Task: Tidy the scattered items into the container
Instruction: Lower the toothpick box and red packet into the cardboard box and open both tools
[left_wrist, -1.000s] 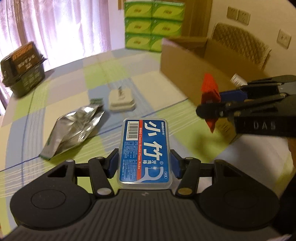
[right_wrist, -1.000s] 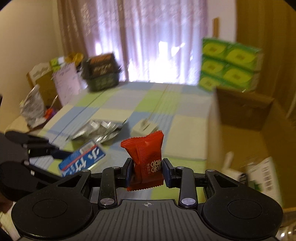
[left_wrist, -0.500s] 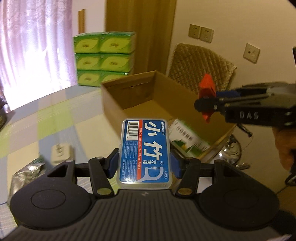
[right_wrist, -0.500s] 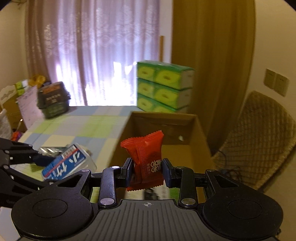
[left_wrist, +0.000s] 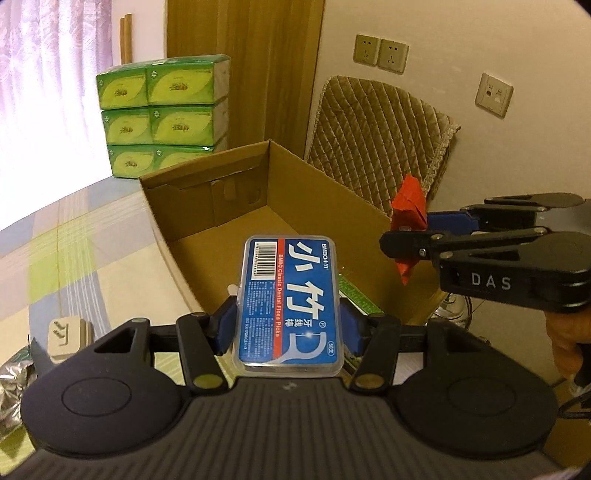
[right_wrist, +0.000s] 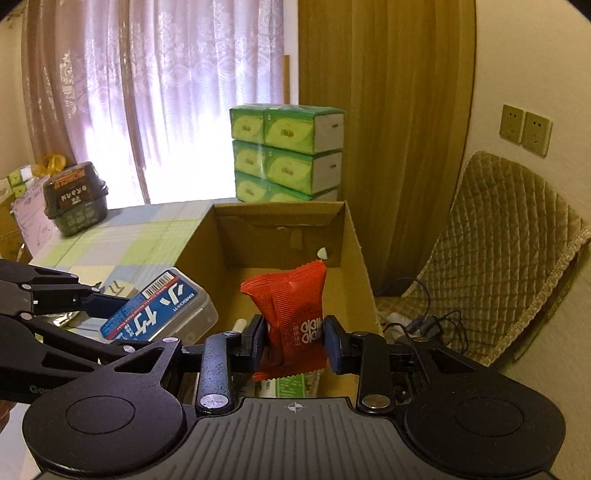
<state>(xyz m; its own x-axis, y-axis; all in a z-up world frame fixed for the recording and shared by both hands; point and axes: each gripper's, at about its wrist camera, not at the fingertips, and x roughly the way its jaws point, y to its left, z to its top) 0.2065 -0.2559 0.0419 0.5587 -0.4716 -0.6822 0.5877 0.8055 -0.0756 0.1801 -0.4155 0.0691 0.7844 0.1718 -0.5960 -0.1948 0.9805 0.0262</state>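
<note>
So both hand-held grippers are loaded up and hovering over the open cardboard box; the left hand-held gripper has its blue pads pinching a clear floss pick case with a blue label by its long sides, label up, barcode end pointing to 12 o'clock over the box interior. From the left wrist view the right hand-held gripper comes in from 3 o'clock, with "DAS" printed on its body, and a bit of the person's hand shows under it; it's squeezing a red snack packet that sticks up above and hangs a little below the fingers, just over the box's right wall.

From the right wrist view the same red snack packet stands upright between the pads, clamped near its lower end; the floss pick case sits at 9 o'clock from it, tilted. Down inside the box there's a green-and-white printed pack, mostly hidden behind the gripper.

Out on the checked table at 8 o'clock in the left view there's a beige plug adapter and a crinkled silver foil bag; at 11 o'clock a stack of green tissue packs stands beyond the box; a quilted chair back is at 1 o'clock.
</note>
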